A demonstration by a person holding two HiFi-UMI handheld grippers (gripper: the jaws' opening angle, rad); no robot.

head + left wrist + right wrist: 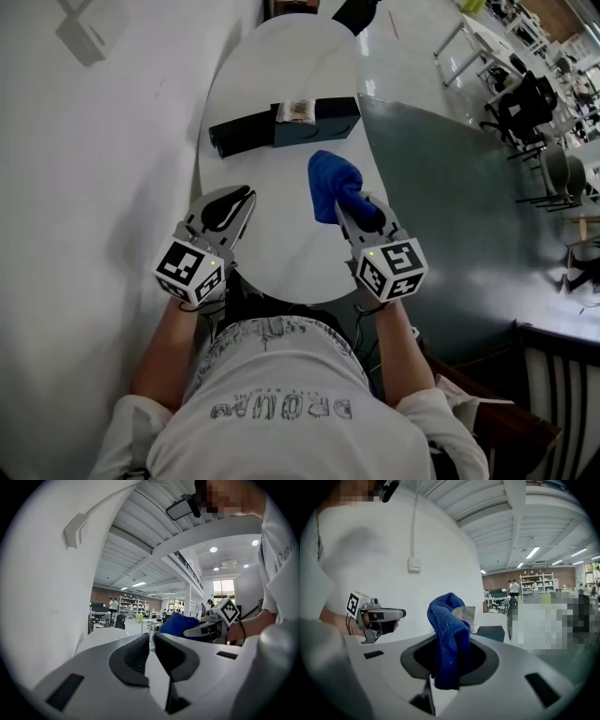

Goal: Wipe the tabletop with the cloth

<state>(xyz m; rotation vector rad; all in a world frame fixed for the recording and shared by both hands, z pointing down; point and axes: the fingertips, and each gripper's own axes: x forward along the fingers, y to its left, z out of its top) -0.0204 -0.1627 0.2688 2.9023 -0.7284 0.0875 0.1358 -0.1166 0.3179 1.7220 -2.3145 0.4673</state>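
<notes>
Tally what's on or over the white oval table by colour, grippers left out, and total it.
Blue: 1, the cloth, clamped in the right gripper
Black: 1, the long flat box
Dark teal: 1, the tissue box
Total: 3

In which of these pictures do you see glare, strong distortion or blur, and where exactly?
Head view: sharp, with even light and soft glare on the white tabletop. Left gripper view: strong fisheye bending inside a black round border, and the bright window is washed out. Right gripper view: the same bending, the blue cloth is sharp, the far room is softer.
</notes>
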